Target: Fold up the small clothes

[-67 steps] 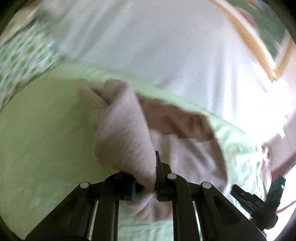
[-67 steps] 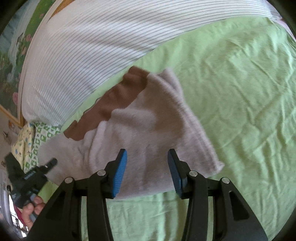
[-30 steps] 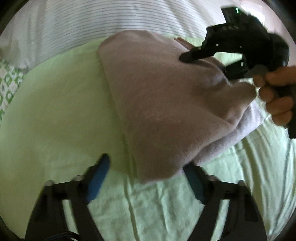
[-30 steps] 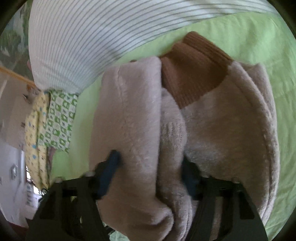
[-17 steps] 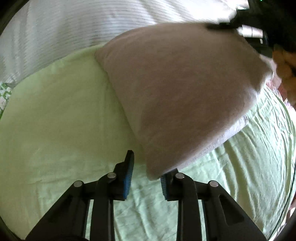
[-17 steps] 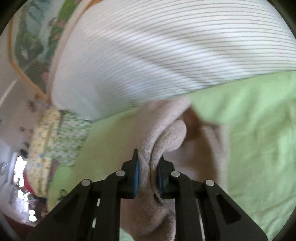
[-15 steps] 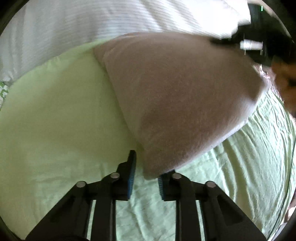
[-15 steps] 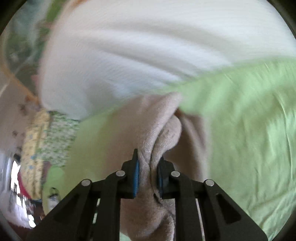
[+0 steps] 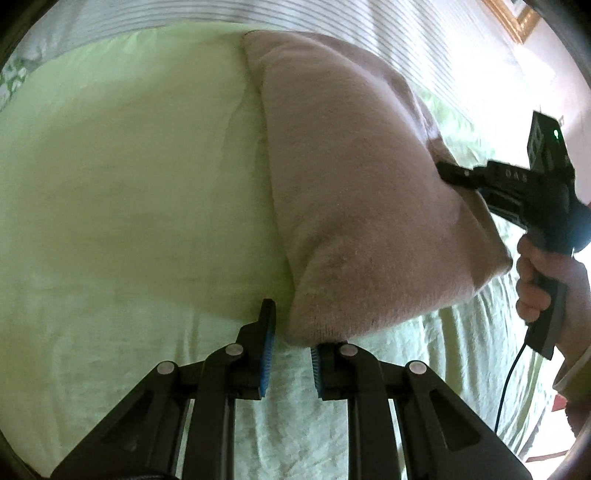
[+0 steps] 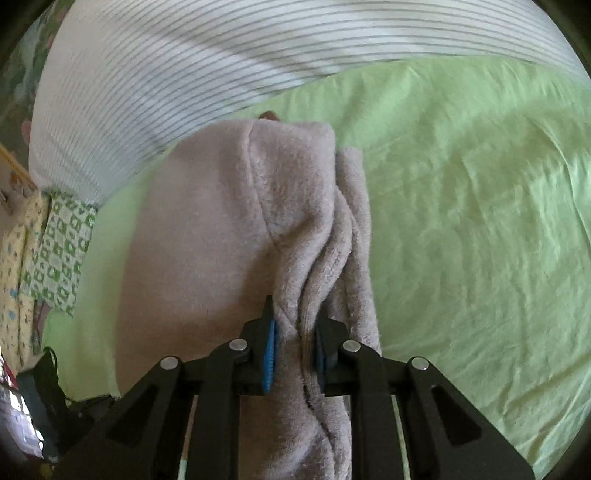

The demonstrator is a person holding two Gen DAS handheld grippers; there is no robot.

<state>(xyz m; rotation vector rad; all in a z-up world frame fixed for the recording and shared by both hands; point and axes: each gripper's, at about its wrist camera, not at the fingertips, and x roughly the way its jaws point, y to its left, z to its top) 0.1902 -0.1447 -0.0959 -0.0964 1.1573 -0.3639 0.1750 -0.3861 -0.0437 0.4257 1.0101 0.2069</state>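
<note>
Left wrist view showed the left gripper (image 9: 291,341) with its blue-padded jaws a modest gap apart and nothing pinched between them; the near corner of the folded fleece garment (image 9: 354,184) hung just ahead of the fingertips, over the right-hand pad, and whether it touched that pad could not be told. From that corner the pinkish-grey garment ran forward and to the right of the tool across the green bedsheet (image 9: 129,184), its far end close to the striped white pillow (image 9: 147,18). At the garment's right edge, the right gripper (image 9: 461,175) reached in with its black fingers against the cloth, held by a hand (image 9: 543,277) on its grip.

Right wrist view showed the right gripper (image 10: 293,332) closed down on a bunched thickness of the fleece garment (image 10: 221,240), the layered edges squeezed between the blue pads. The rest of the garment spread forward and to the left of this tool, with several folded edges stacked just right of the jaws. A sliver of brown trim (image 10: 269,115) peeped out at the garment's far end, beside the striped white pillow (image 10: 184,74). Open green bedsheet (image 10: 461,203) lay to the right, and patterned cloths (image 10: 55,240) sat far off to the left.
</note>
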